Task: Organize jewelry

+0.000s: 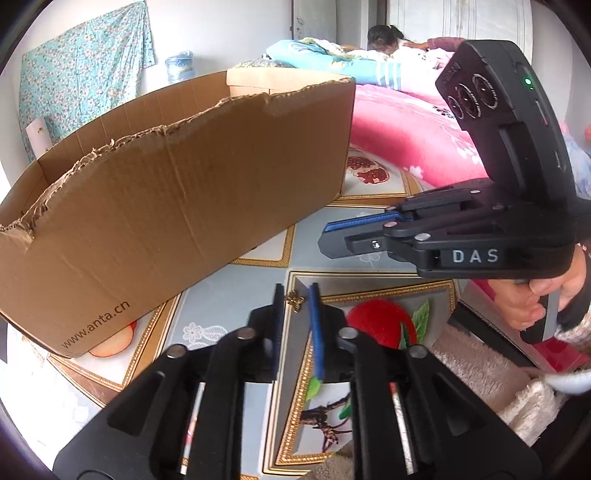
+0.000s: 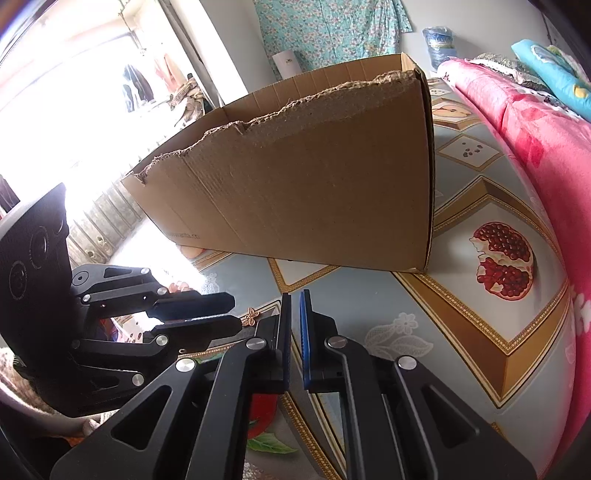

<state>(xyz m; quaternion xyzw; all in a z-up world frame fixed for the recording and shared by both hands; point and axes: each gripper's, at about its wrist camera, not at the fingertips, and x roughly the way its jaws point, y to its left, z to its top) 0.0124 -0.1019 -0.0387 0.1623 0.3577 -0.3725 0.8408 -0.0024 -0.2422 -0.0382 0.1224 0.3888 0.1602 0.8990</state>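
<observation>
I see white wall [image 1: 221, 33] at back, floral turquoise cloth [image 1: 85, 77] hanging on it. Left of cloth, bright blown-out window [image 2: 74, 74]. Right of cloth, pink floral quilt [image 2: 535, 122] on bed. Below cloth, fruit-print table cover [image 2: 480, 314]. Strong daylight from window side.

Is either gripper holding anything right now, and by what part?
The right gripper holds nothing. A small gold butterfly charm sits between the tips of the left gripper, but a gap shows beside it, so it looks unclamped.
</observation>
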